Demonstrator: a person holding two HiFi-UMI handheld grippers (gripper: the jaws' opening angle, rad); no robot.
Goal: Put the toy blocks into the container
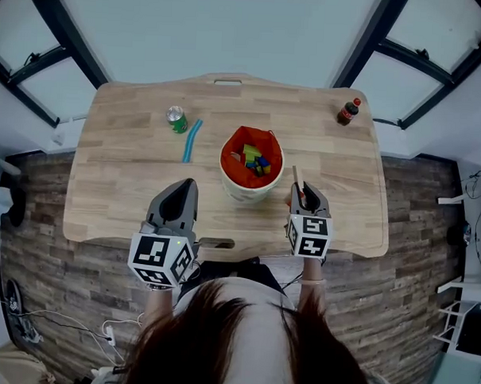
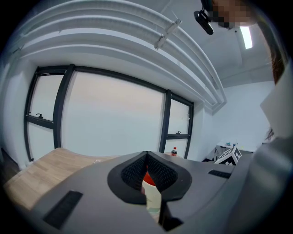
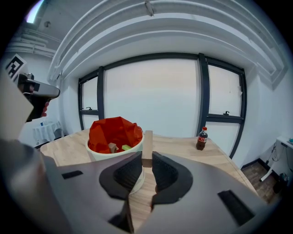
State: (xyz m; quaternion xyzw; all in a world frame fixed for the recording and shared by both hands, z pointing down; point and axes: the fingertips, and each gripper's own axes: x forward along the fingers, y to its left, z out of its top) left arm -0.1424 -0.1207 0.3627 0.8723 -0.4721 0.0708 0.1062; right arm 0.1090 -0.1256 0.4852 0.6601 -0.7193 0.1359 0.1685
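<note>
**Asker:** Wooden table [image 1: 131, 143], tall windows [image 3: 151, 96] behind it. What stands on it?

**Me:** At the middle there is a white container [image 1: 242, 194] with a red liner [image 1: 244, 141], and coloured toy blocks [image 1: 256, 162] lie inside it. Far left of it are a green can [image 1: 177, 119] and a blue strip [image 1: 192, 140]. A cola bottle [image 1: 348, 111] stands at the far right corner.

**Asker:** And your claws?

**Me:** My right gripper [image 1: 301, 187] pinches a slim wooden block [image 3: 147, 146] upright between its pads, just right of the container's rim. My left gripper [image 1: 184, 186] hovers at the container's near left, jaw tips pressed together, nothing between them.
</note>
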